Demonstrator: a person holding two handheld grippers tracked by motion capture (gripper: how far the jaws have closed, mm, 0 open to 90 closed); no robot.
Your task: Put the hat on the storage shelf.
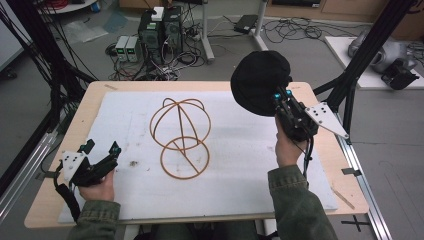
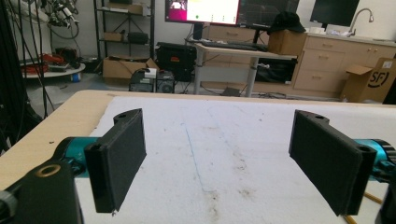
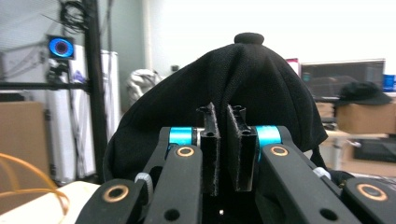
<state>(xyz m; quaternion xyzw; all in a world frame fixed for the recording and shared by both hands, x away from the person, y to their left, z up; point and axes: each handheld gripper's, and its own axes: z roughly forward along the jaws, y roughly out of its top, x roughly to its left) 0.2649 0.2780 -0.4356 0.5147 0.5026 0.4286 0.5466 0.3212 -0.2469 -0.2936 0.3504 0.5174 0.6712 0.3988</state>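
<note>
A black cap (image 1: pixel 260 82) hangs in the air over the table's far right part, held at its edge by my right gripper (image 1: pixel 281 98). In the right gripper view the black cap (image 3: pixel 233 93) rises just beyond the right gripper (image 3: pixel 222 154), whose jaws are nearly together, pinching the fabric. An orange wire hat stand (image 1: pixel 181 135) lies in the middle of the white mat (image 1: pixel 240 165); its rim shows as the orange wire hat stand (image 3: pixel 28 186) at the left. My left gripper (image 1: pixel 102 152) rests on the mat at the near left, and the left gripper (image 2: pixel 217 158) stands wide open with nothing between the jaws.
The wooden table (image 1: pixel 75 130) carries the mat; its right edge meets a black frame post (image 1: pixel 360 55). Beyond the far edge on the floor lie computers (image 1: pixel 160 30) and cables. A desk (image 2: pixel 233 51) with a monitor stands past the table.
</note>
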